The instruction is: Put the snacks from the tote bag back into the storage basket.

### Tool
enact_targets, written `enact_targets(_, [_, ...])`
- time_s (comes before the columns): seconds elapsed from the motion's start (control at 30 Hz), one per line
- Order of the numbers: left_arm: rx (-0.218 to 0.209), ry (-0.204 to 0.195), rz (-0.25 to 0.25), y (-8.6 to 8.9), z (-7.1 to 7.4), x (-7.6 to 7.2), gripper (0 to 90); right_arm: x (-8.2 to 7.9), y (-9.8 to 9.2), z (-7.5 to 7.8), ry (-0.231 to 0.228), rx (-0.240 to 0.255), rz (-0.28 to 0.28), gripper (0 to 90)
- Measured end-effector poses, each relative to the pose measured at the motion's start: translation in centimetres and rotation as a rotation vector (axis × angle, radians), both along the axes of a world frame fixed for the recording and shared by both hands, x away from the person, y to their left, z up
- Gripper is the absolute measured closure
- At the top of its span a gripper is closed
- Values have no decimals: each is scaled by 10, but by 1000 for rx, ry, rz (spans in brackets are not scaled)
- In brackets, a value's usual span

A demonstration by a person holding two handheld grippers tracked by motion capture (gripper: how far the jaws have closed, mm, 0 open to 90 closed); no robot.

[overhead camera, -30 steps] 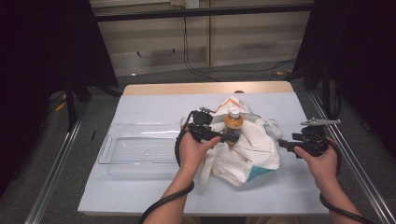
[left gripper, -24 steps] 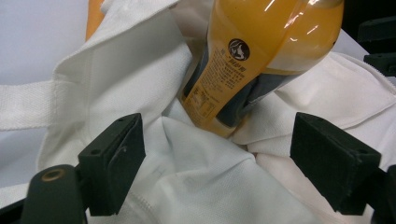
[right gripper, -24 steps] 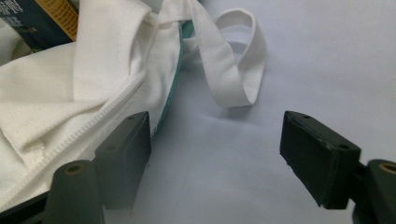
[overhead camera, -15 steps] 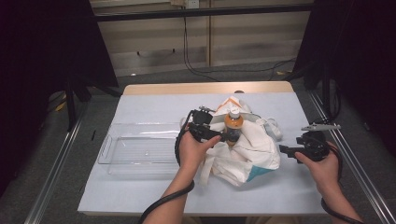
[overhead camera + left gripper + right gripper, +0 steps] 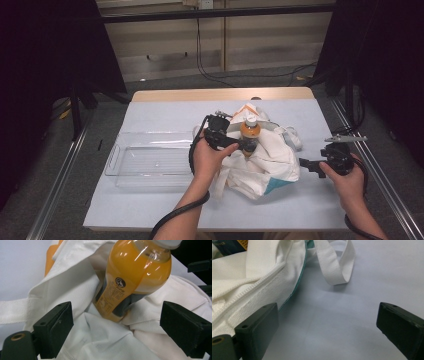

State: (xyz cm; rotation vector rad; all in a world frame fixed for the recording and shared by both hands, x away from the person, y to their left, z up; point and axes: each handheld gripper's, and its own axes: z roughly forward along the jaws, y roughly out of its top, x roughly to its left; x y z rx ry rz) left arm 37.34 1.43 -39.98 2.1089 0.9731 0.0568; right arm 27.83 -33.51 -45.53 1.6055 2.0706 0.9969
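White canvas, a bag (image 5: 260,162) slumped mid-table, is what I'm working over from the high view: an orange bottle (image 5: 250,131) stands in its mouth, my left gripper (image 5: 245,145) right at it, my right gripper (image 5: 305,162) just off the bag's right edge. A clear tray (image 5: 150,162) waits to the left.

Left gripper view: both jaws have just been opening and stand wide, released, with the bottle (image 5: 135,277) ahead, beyond the pads and untouched. I'd push in farther and close around the label, below the shoulder, clear of the cloth.

Right gripper view: jaws have just been opening too, nothing between them but tabletop; the bag's zipper edge (image 5: 259,287) and strap (image 5: 337,265) lie beside. I'd pin that edge while lifting.
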Motion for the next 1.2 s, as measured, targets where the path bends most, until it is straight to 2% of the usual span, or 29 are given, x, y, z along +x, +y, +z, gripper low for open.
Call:
enact_targets(0.07, [-13, 0, 0, -2, 2, 0, 114, 0, 1, 0, 4, -4, 9, 33])
enact_targets(0.27, [-15, -2, -11, -7, 4, 5, 112, -1, 2, -1, 2, -11, 19, 39])
enact_targets(0.33, [-23, -4, 0, -10, 3, 6, 112, -1, 2, 0, 2, -18, 19, 40])
enact_targets(0.37, [-12, -4, -10, -10, 3, 7, 112, -1, 2, -1, 0, -17, 21, 40])
enact_targets(0.57, [-26, -5, -20, -16, 4, 10, 112, -1, 0, -3, 15, 2, 17, 41])
enact_targets(0.8, [-34, -3, -32, -23, 5, 13, 112, -1, -1, -2, 6, 21, 23, 45])
enact_targets(1.2, [-19, -10, -48, -33, 6, 19, 133, -3, -3, -3, 10, 34, 27, 50])
